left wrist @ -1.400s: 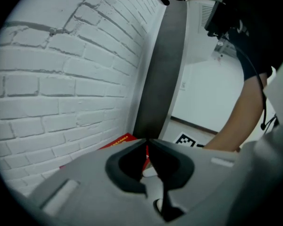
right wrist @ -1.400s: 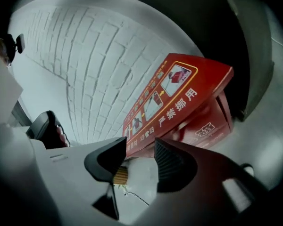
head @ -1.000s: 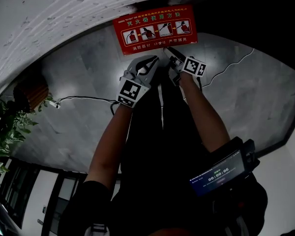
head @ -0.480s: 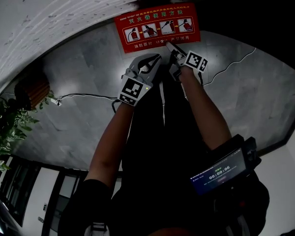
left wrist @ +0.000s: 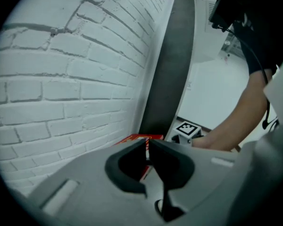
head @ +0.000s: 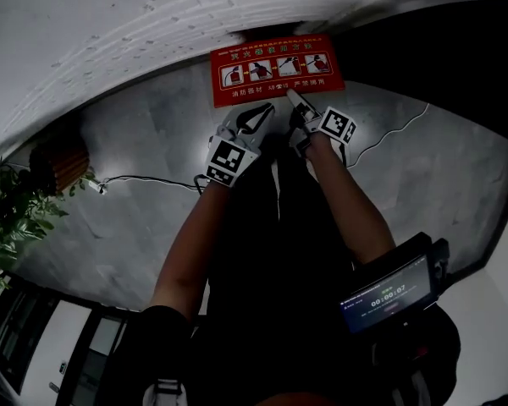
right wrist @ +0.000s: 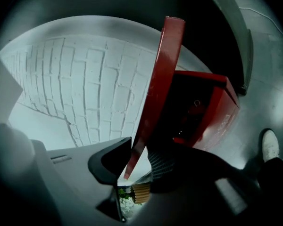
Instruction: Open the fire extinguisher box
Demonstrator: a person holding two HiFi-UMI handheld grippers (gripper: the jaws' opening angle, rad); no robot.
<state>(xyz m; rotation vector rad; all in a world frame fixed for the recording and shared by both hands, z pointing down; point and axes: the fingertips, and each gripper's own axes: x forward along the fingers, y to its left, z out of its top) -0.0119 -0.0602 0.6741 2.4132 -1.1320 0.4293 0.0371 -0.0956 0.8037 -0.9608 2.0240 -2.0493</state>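
Lid [right wrist: 160,88] of the fire extinguisher box [right wrist: 212,112]: thin red sheet metal, seen edge-on, tilted up off the box body, with the dark interior showing behind it. Its free edge sits between the right gripper's [right wrist: 137,161] fingers, which are closing on it. The smooth dark finger [right wrist: 108,161] lies against the painted face, and a sliver of light shows on the ribbed finger's side, so I read it as not yet clamped. The left gripper [left wrist: 147,149] has its fingers pinched together on nothing, with the box just beyond their tips.

Handling, my judgement: stiff, light to swing on its hinge, and the glossy paint is likely slippery. I want the pads set deep over the free edge, far from the hinge, squeezing flat on both faces. A shallow bite could skid off and let the lid drop shut.
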